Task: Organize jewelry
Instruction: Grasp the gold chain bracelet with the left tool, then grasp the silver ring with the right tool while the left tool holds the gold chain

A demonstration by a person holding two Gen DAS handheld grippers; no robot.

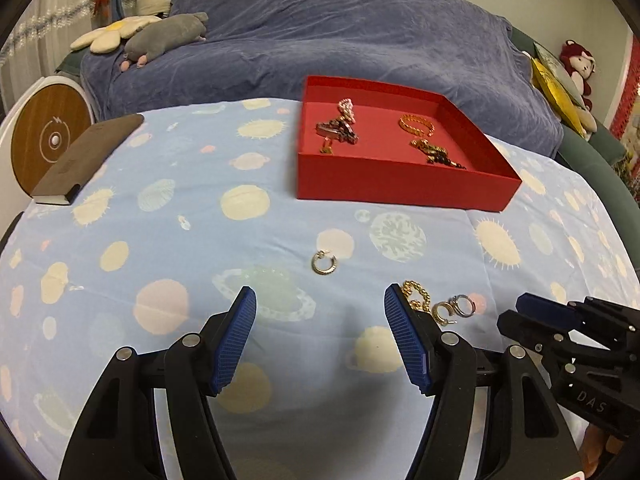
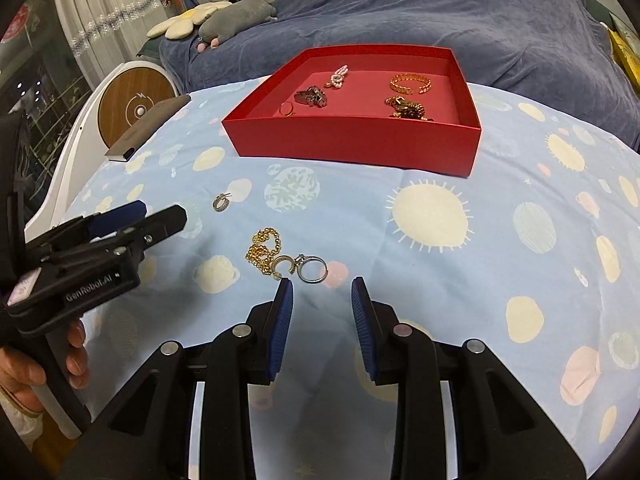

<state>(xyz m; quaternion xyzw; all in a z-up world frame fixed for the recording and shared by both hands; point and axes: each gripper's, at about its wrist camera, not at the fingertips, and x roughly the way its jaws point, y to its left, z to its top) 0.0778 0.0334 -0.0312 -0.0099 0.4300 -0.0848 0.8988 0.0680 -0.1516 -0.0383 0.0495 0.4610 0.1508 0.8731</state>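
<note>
A red tray (image 1: 400, 188) (image 2: 352, 144) stands on the planet-print cloth and holds several jewelry pieces, among them a gold bracelet (image 1: 416, 124) (image 2: 412, 83). On the cloth lie a small hoop earring (image 1: 324, 263) (image 2: 221, 201), a gold chain (image 1: 416, 294) (image 2: 262, 252), a second hoop earring (image 1: 442, 312) (image 2: 282, 266) and a silver ring (image 1: 464, 306) (image 2: 314, 270). My left gripper (image 1: 320, 334) is open, just short of the lone hoop, nothing between its pads. My right gripper (image 2: 322, 312) is partly open and empty, just short of the silver ring.
A dark notebook (image 1: 88, 160) (image 2: 150, 128) lies at the cloth's left edge beside a round wooden disc (image 1: 50, 140) (image 2: 134, 108). A blue blanket with plush toys (image 1: 168, 36) fills the back. A hand (image 2: 44, 360) holds the left gripper's handle.
</note>
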